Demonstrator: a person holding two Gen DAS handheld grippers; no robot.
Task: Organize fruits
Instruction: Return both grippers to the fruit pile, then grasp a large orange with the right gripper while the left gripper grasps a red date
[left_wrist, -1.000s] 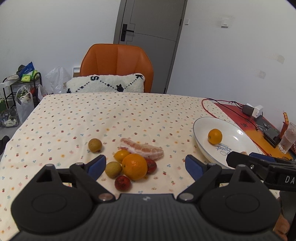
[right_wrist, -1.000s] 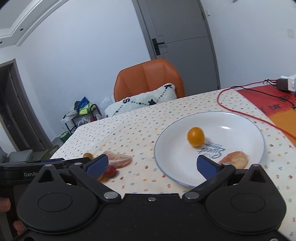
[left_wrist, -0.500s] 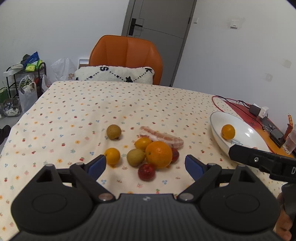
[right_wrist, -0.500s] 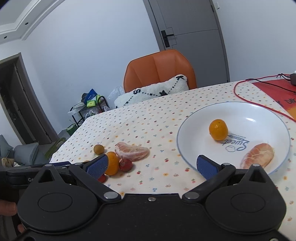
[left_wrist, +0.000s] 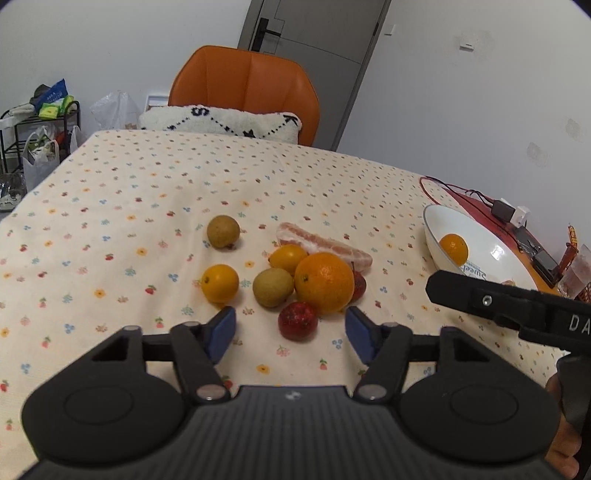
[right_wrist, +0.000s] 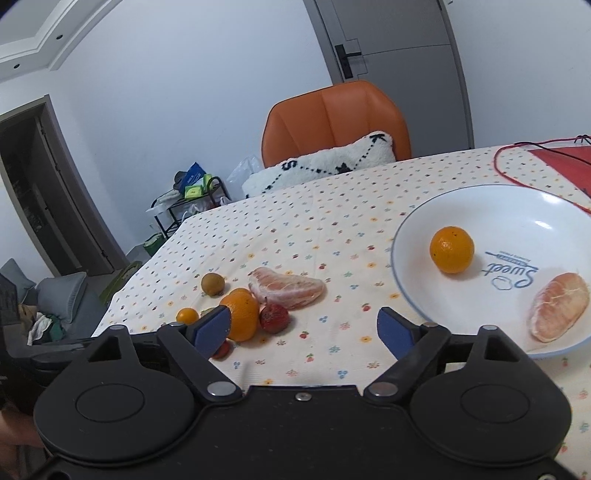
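Observation:
A cluster of fruit lies on the floral tablecloth: a big orange, a red fruit, a green-brown fruit, two small oranges, another brown fruit and a peeled pomelo segment. My left gripper is open and empty, its fingers on either side of the red fruit. A white plate holds a small orange and a pomelo segment. My right gripper is open and empty, between the cluster and the plate.
An orange chair with a white cushion stands at the table's far edge. Red cable and chargers lie on a red mat at the right. A rack with bags stands on the floor at left.
My left gripper has moved in low toward the fruit cluster, and its jaws have narrowed. My right gripper has swung left, bringing the cluster and the plate's pomelo segment more into view.

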